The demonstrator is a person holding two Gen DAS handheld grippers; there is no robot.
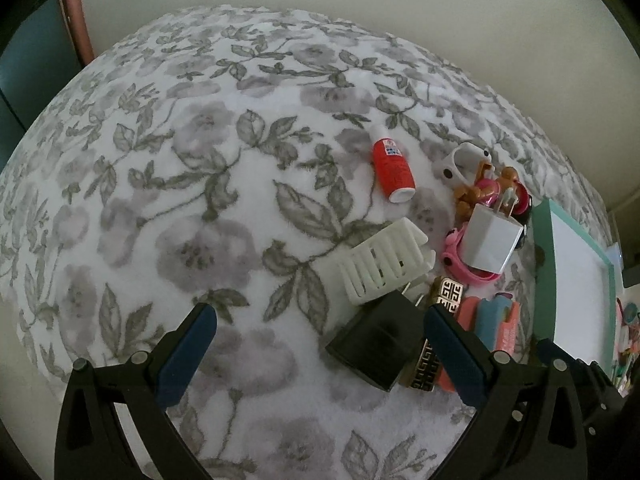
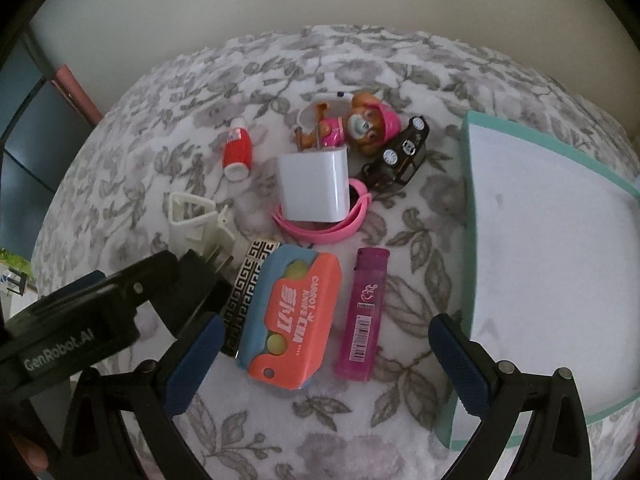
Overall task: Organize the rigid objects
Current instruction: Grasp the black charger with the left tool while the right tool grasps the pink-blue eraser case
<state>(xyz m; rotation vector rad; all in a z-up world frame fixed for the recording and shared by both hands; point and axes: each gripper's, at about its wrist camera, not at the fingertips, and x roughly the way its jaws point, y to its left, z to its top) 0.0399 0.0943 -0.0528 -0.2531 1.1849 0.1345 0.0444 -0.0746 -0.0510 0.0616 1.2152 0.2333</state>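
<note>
A pile of small objects lies on a floral blanket (image 1: 200,200). My left gripper (image 1: 320,356) is open and empty, with a black charger (image 1: 376,348) just inside its right finger. Beyond it lie a white slotted clip (image 1: 380,264), a red bottle (image 1: 392,172), a white charger (image 1: 492,240) and a pink band (image 1: 460,264). My right gripper (image 2: 324,364) is open and empty, above an orange-and-blue carrot knife toy (image 2: 296,320) and a pink lighter (image 2: 362,316). The white charger (image 2: 316,184), a pup figure (image 2: 360,124) and a black toy car (image 2: 400,156) lie farther off.
A teal-rimmed white tray (image 2: 540,240) lies to the right; it also shows in the left wrist view (image 1: 576,280). A black-and-gold patterned bangle (image 2: 244,292) lies beside the carrot knife toy. The left gripper's body (image 2: 80,320) enters the right wrist view at left. A pale wall stands behind.
</note>
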